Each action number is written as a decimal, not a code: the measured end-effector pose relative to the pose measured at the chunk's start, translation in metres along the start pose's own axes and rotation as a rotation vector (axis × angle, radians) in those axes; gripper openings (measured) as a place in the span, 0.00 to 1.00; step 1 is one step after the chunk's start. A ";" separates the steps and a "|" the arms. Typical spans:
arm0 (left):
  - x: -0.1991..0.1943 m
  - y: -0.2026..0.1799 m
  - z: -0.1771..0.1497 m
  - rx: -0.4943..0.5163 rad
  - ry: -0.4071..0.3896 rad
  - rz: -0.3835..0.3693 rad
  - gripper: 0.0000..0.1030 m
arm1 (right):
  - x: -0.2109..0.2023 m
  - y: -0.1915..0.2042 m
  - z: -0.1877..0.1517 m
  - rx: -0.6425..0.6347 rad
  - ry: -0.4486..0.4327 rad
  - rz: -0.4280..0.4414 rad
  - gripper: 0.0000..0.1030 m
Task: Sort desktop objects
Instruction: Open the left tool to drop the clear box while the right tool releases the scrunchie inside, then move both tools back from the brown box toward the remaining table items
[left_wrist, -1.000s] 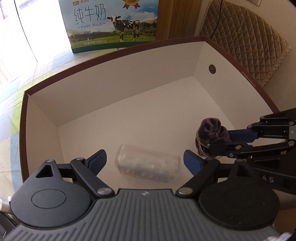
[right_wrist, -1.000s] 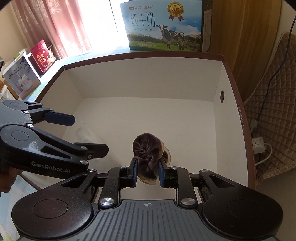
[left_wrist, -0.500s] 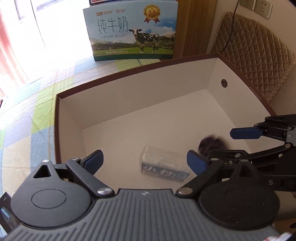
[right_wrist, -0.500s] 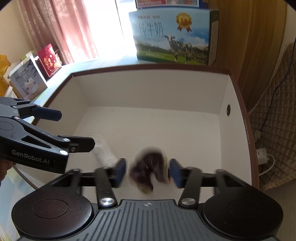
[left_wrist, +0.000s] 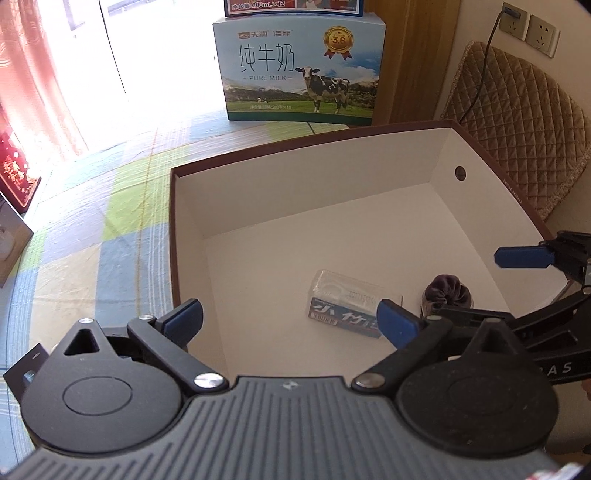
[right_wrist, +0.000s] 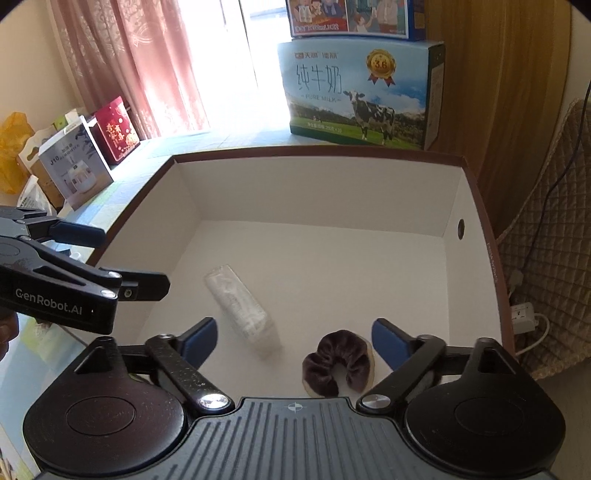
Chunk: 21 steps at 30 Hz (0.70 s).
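Left wrist view: the left gripper (left_wrist: 290, 323) has its blue-tipped fingers spread wide with nothing between them, above the near edge of the white-lined box (left_wrist: 369, 184). A clear plastic packet (left_wrist: 345, 302) lies on the box floor just ahead of its right finger, and a dark velvet scrunchie (left_wrist: 447, 295) lies right of that.

Right wrist view: the right gripper (right_wrist: 293, 341) is likewise spread apart and empty. The scrunchie (right_wrist: 338, 363) lies on the box floor between its fingers, nearer the right one; the packet (right_wrist: 242, 304) lies ahead-left
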<state>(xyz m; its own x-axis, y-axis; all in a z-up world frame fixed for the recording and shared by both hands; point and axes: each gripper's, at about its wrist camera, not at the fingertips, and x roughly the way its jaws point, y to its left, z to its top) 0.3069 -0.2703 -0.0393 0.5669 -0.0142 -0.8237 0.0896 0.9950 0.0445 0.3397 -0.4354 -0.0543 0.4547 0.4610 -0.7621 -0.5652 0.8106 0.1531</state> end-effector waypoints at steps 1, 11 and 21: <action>-0.003 -0.001 -0.002 0.002 0.000 0.008 0.96 | -0.002 0.001 0.000 -0.002 -0.003 -0.003 0.90; -0.035 0.000 -0.022 -0.028 -0.010 0.030 0.97 | -0.034 0.011 -0.009 0.012 -0.068 0.004 0.96; -0.069 0.000 -0.039 -0.041 -0.050 0.048 0.97 | -0.056 0.021 -0.018 0.014 -0.110 -0.010 0.98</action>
<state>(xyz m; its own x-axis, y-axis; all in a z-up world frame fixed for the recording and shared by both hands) 0.2360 -0.2653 -0.0047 0.6104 0.0298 -0.7915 0.0285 0.9978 0.0596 0.2904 -0.4506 -0.0198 0.5335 0.4890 -0.6901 -0.5507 0.8201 0.1554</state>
